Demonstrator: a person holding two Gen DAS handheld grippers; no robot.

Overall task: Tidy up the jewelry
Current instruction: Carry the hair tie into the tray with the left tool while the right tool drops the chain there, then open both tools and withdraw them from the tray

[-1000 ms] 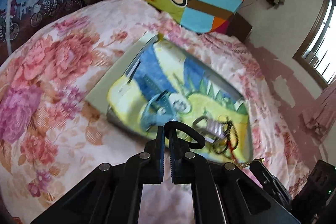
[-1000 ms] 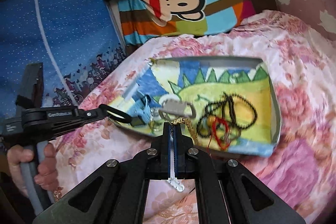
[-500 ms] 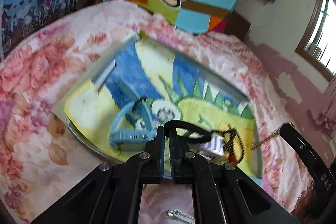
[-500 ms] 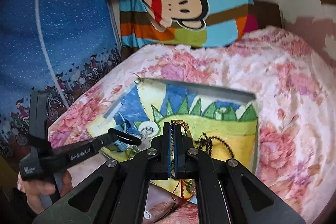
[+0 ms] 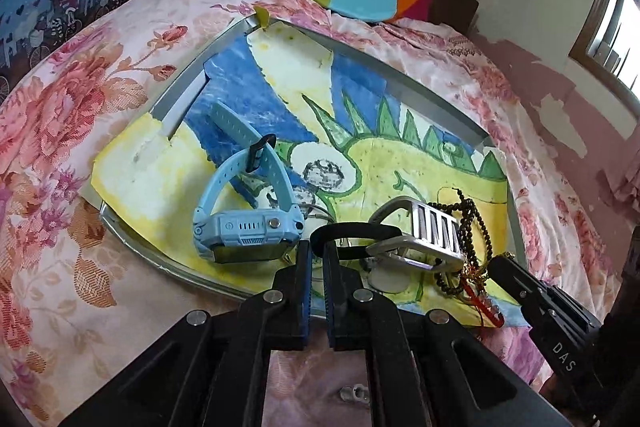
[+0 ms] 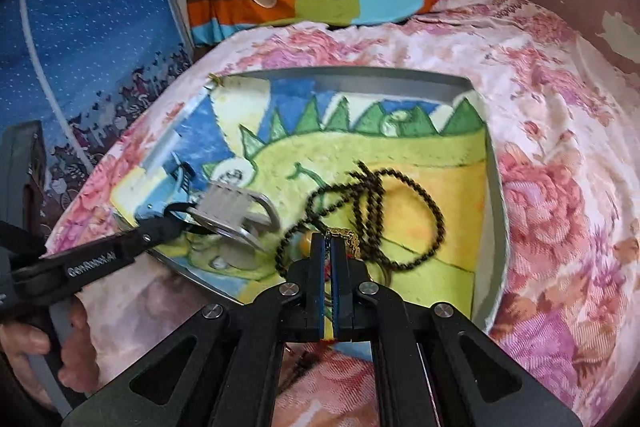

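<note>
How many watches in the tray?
2. Blue watch at the tray's left end; silver metal-band watch mid-tray, beside the dark bead necklace. More could hide behind the grippers.

Near-left of tray blocked by blue watch | near middle filled by silver bangle, black hair tie | near-right crowded by black bead necklace, red cord | far half of drawing paper left bare | floral bedspread open around tray rim
</note>
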